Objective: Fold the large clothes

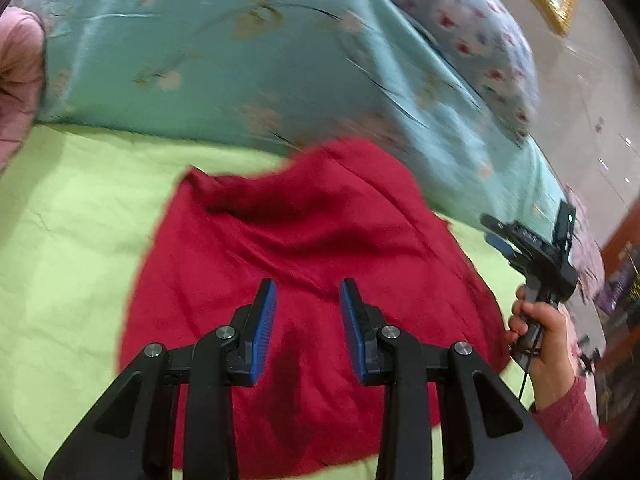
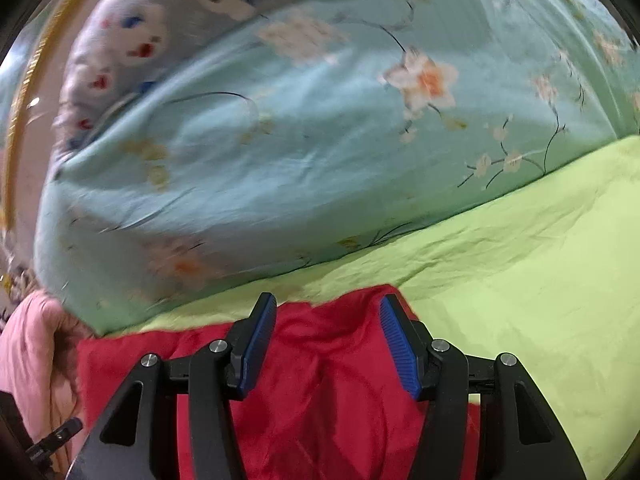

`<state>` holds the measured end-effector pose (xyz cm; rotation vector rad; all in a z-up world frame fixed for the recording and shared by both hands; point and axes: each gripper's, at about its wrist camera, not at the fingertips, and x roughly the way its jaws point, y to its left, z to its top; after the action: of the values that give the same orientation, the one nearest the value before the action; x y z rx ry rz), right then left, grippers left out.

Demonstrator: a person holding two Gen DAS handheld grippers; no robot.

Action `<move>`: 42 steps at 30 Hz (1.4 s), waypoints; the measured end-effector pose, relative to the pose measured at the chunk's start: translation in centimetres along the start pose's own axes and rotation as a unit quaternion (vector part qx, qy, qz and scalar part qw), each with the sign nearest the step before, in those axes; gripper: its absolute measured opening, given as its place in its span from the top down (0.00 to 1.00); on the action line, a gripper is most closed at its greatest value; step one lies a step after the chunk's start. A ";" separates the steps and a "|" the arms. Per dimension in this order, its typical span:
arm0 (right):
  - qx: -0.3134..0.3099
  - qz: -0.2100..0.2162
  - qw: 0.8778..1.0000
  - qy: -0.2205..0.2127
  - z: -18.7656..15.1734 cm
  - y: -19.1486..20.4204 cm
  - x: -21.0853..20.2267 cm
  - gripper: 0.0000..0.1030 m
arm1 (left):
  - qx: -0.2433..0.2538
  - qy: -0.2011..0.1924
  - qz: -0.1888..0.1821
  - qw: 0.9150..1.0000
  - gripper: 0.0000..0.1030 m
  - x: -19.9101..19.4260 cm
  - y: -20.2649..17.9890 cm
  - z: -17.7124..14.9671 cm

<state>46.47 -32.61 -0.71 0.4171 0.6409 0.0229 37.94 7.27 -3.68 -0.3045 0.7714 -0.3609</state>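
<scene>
Red garment [image 1: 304,264] lies rumpled on the green sheet [image 1: 72,240], bunched at its far edge, flatter toward the cameras; it also shows in the right wrist view [image 2: 320,380] with its far edge just short of the quilt. Left gripper [image 1: 307,312] hangs above the garment, jaws apart at a moderate gap, nothing between the blue pads [image 1: 264,332], only cloth below. Right gripper [image 2: 326,340] sits over the garment's far edge, jaws spread wider than the left's, pads [image 2: 400,352] not pressing on anything; whether the tips brush the fabric cannot be told. In the left view the right gripper's body [image 1: 536,252] shows at the garment's right side, held by a hand [image 1: 540,344] with a red sleeve [image 1: 572,424]. Beyond the garment, a teal floral quilt [image 2: 280,152] is piled on the sheet, with a pale patterned pillow [image 2: 132,40] behind it. Pink cloth [image 2: 36,360] lies at the left edge. Both views are motion-blurred.
</scene>
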 end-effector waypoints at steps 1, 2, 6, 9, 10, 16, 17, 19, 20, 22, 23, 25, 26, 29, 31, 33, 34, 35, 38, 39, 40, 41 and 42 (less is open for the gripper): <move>-0.009 0.008 1.000 0.003 -0.6 0.3 -1.0 0.45 | 0.004 0.003 -0.004 1.000 0.71 -0.1 -0.7 -0.7; -0.016 0.013 1.000 0.006 -1.2 0.8 -1.5 0.45 | 0.009 0.005 -0.008 1.000 0.71 -0.2 -1.5 -1.4; -0.054 0.038 0.998 0.014 -4.1 2.2 -4.7 0.45 | 0.016 0.015 -0.039 0.999 0.71 0.0 -3.7 -3.7; -0.087 0.055 0.994 0.019 -7.0 3.9 -6.3 0.45 | 0.019 0.030 -0.052 0.998 0.71 0.7 -4.7 -5.2; -0.100 0.059 0.993 0.021 -8.2 4.5 -7.0 0.45 | 0.022 0.032 -0.053 0.998 0.71 0.8 -4.9 -5.6; -0.148 0.074 0.986 0.033 -12.2 6.9 -8.1 0.46 | 0.042 0.030 -0.039 0.998 0.71 1.5 -5.4 -6.3; -0.155 0.078 0.984 0.039 -12.7 7.2 -7.9 0.46 | 0.046 0.030 -0.030 0.998 0.71 1.9 -5.3 -6.3; -0.166 0.079 0.982 0.053 -13.5 7.9 -6.7 0.46 | 0.052 0.030 -0.009 0.998 0.71 3.0 -5.4 -6.0; -0.168 0.076 0.981 0.059 -13.7 8.2 -5.9 0.46 | 0.055 0.032 -0.003 0.998 0.71 3.7 -5.4 -5.7; -0.171 0.076 0.979 0.076 -13.8 9.0 -3.9 0.46 | 0.061 0.039 0.010 0.997 0.71 5.0 -5.5 -5.0; -0.175 0.073 0.979 0.079 -13.7 9.4 -3.2 0.45 | 0.063 0.045 0.019 0.997 0.71 5.9 -5.6 -4.4; -0.192 0.056 0.976 0.084 -13.1 10.6 -1.1 0.45 | 0.076 0.067 0.036 0.994 0.70 7.9 -5.6 -3.5; -0.200 0.049 0.975 0.089 -13.0 10.9 -0.2 0.45 | 0.082 0.078 0.054 0.992 0.70 9.1 -5.5 -2.9; -0.214 0.012 0.969 0.120 -11.9 11.3 3.3 0.46 | 0.086 0.104 0.077 0.988 0.70 12.2 -4.9 -1.5; -0.207 -0.006 0.968 0.138 -11.2 10.6 5.5 0.49 | 0.076 0.112 0.075 0.988 0.70 13.5 -4.1 -0.5; -0.176 -0.001 0.974 0.145 -10.2 9.3 6.6 0.54 | 0.051 0.115 0.063 0.990 0.70 14.2 -2.7 0.6; -0.164 -0.003 0.976 0.144 -9.7 8.7 6.9 0.62 | 0.034 0.118 0.055 0.991 0.71 14.4 -2.0 1.1; -0.144 0.000 0.979 0.146 -9.1 7.9 7.2 0.67 | 0.013 0.121 0.046 0.992 0.77 14.5 -1.0 1.8; -0.073 0.002 0.987 0.146 -7.4 4.5 7.7 0.97 | -0.039 0.121 0.058 0.990 0.98 14.6 2.4 3.3; -0.044 0.007 0.989 0.144 -6.8 3.1 7.8 1.00 | -0.061 0.119 0.050 0.990 0.98 14.6 3.8 3.9; -0.020 0.016 0.989 0.143 -6.3 1.8 7.9 1.00 | -0.073 0.116 0.053 0.989 0.98 14.5 4.8 4.3; -0.013 0.015 0.990 0.142 -6.0 1.1 7.9 1.00 | -0.085 0.112 0.060 0.988 0.98 14.4 5.9 4.9; -0.012 0.009 0.990 0.139 -5.7 0.6 7.9 1.00 | -0.093 0.107 0.069 0.988 0.98 14.2 7.0 5.4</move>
<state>49.54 -28.78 -9.08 0.3996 0.9095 0.1082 52.65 8.23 -11.61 -0.3889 1.0344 -0.1933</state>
